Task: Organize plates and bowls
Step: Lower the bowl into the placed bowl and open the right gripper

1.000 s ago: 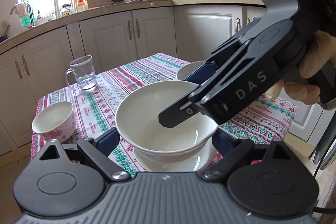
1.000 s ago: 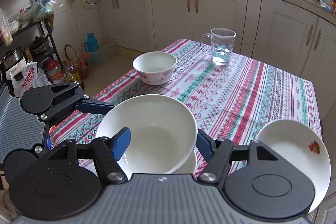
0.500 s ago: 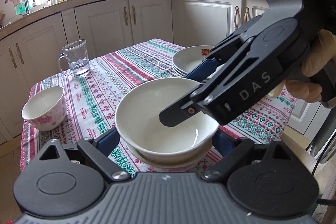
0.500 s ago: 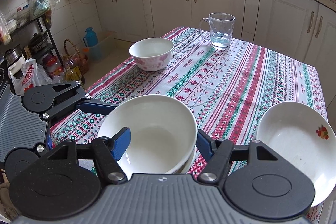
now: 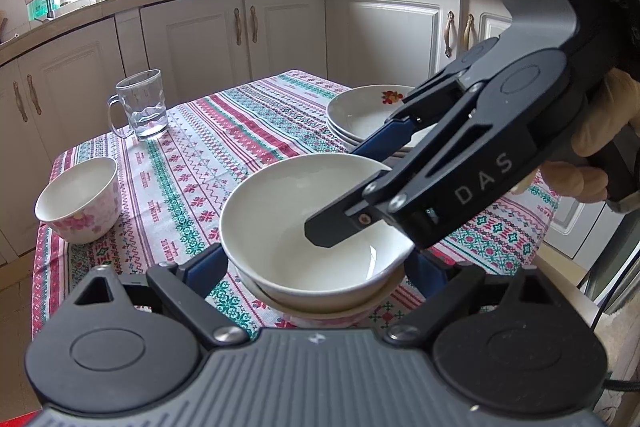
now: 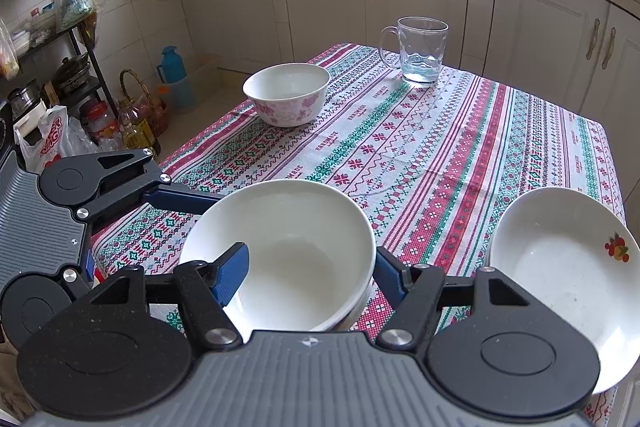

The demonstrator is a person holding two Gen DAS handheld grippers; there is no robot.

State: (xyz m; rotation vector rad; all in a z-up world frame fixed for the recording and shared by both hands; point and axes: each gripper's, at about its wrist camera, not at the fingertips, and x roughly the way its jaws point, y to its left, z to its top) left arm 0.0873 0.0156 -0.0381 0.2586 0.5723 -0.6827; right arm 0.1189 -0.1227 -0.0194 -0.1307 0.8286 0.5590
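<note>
Bowls are nested near the near edge of the table, which is covered by a striped patterned tablecloth [image 6: 400, 147]: a plain white bowl [image 6: 288, 227] is seated inside a second white bowl [image 5: 384, 301], of which only a strip of rim is seen beneath it. The upper bowl is clamped by the right gripper [image 6: 310, 261], with one blue-padded finger set inside the rim and the other outside the wall; the gripper's handle is held by a hand [image 5: 600, 135]. The same bowl is straddled by the left gripper [image 5: 318, 263], whose jaws are opening with the bowl between them; whether its pads touch the wall cannot be told. A stack of deep white plates [image 6: 560, 267], the top one marked with a small fruit motif, is placed by the right edge in the right wrist view, just beside the nested bowls but apart from them. A smaller bowl with pink flowers [image 6: 286, 95] is set upright near the far left edge, and a glass mug [image 6: 420, 55] holding a little water is stood by the far edge, well apart from the gripped bowl.
</note>
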